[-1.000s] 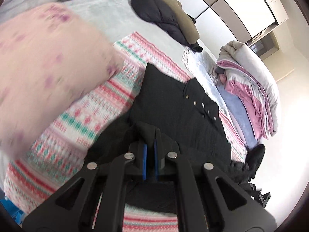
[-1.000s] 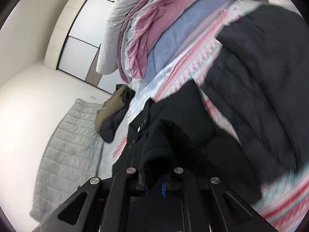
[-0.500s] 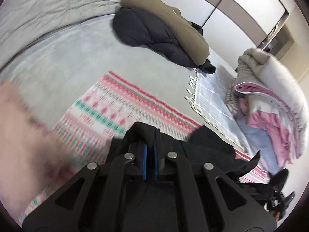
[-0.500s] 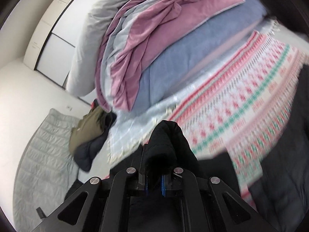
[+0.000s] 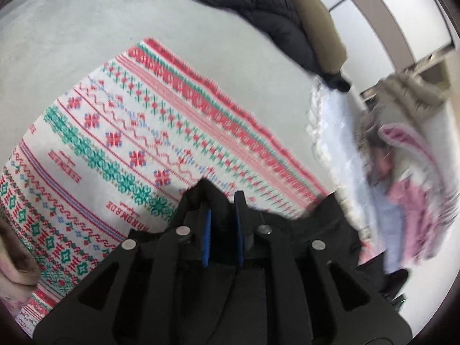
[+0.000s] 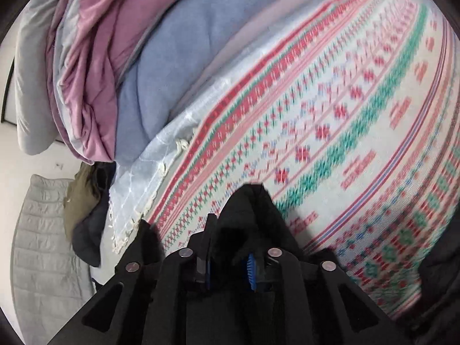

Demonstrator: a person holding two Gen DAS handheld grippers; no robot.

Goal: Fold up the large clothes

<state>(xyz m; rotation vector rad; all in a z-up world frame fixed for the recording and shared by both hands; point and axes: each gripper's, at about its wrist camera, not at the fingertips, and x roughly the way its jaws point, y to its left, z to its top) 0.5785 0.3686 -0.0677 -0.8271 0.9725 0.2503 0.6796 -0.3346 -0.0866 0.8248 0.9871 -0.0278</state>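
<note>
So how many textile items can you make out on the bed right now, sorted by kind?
Black garment in the grippers: 1
Patterned blanket: 1
Puffy jackets, black and olive: 2
White fringed throw: 1
Folded duvets stacked, pink, blue, grey: 3
Total: 8

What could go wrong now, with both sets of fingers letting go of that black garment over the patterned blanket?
1. Both the left gripper and right gripper are opening with black garment still bunched between them, so cloth may snag on a blue pad and drag the fold askew.
2. The garment looks bunched rather than flat on the blanket, so the fold may land crooked.
</note>
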